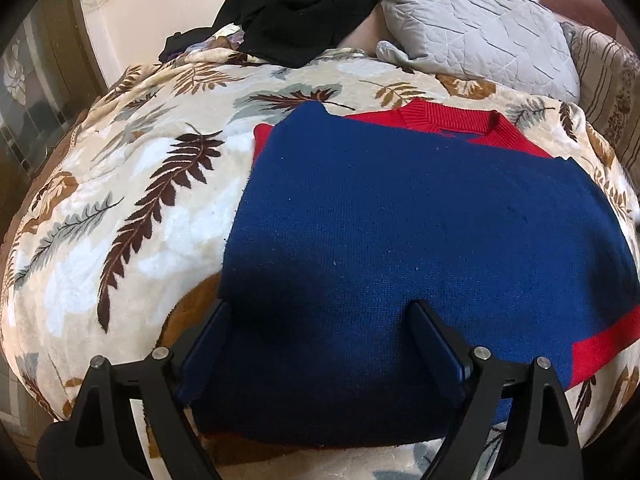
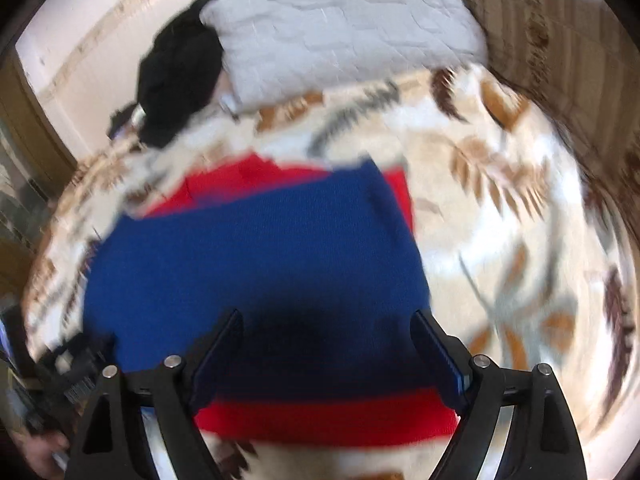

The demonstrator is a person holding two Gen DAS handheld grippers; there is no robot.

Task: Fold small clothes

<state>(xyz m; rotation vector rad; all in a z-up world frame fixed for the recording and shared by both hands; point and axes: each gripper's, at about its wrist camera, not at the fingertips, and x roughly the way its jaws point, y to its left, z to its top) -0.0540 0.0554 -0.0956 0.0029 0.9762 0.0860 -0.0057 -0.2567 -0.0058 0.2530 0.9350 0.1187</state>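
Left wrist view shows us the sweater (image 1: 400, 216) partly folded, collar at 12 o'clock, both hand-held grippers (image 1: 322, 312) (image 2: 326, 322) wide and empty.

Black grippers (image 1: 320, 308), seemingly blue pads (image 2: 440, 348)

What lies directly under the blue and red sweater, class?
The blue and red sweater rests on a leaf-print blanket, which shows all around it. The part of the blanket beneath the sweater is covered, so anything there cannot be seen.
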